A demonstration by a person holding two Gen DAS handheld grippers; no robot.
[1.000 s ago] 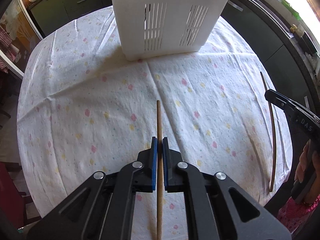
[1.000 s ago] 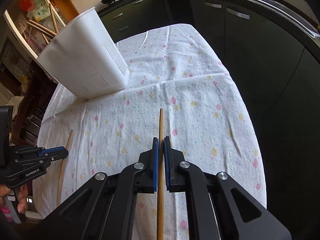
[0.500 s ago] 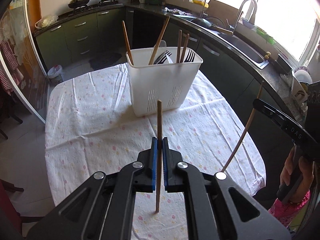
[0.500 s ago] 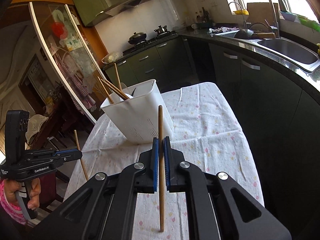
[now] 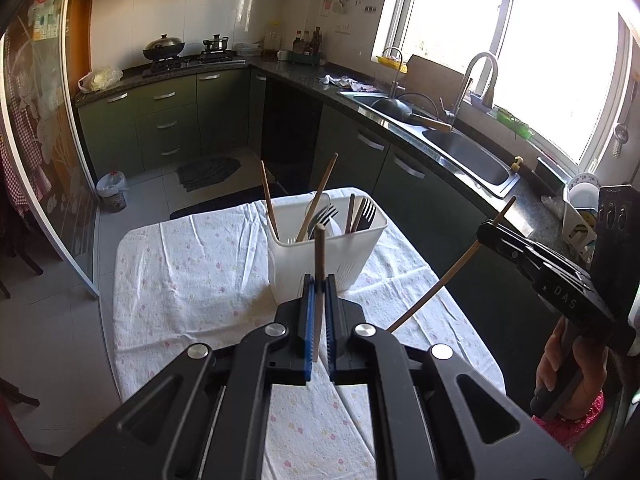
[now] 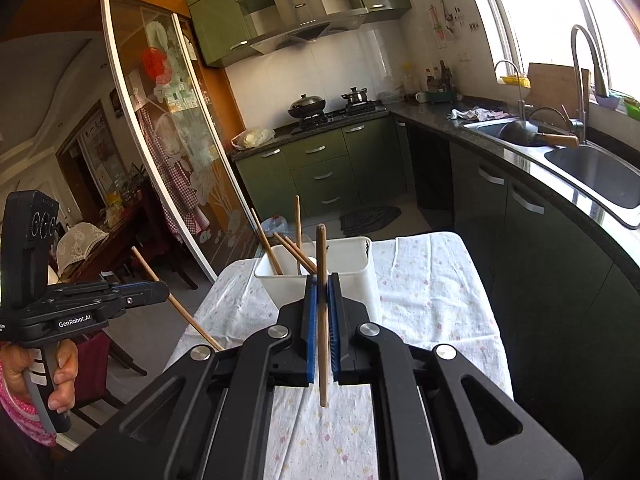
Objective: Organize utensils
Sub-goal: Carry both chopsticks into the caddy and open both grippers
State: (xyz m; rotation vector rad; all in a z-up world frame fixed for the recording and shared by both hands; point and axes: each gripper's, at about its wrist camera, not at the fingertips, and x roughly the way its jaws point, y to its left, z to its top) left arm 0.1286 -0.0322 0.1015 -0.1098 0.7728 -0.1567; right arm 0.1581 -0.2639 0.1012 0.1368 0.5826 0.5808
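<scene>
A white slotted utensil holder stands on the flowered tablecloth with several wooden chopsticks and dark forks upright in it. My left gripper is shut on a wooden chopstick, held high above the table, in front of the holder. My right gripper is shut on a second wooden chopstick, also raised near the holder. In each wrist view the other gripper shows at the side with its chopstick slanting down.
The table is narrow, with dark green cabinets behind and to the right. A counter with a sink and tap runs along the right. A sliding glass door stands on the left. A person's hands hold the handles.
Both grippers have risen well above the table with their chopsticks and tilted up, so the holder now sits lower and smaller in view and the kitchen shows behind it.
</scene>
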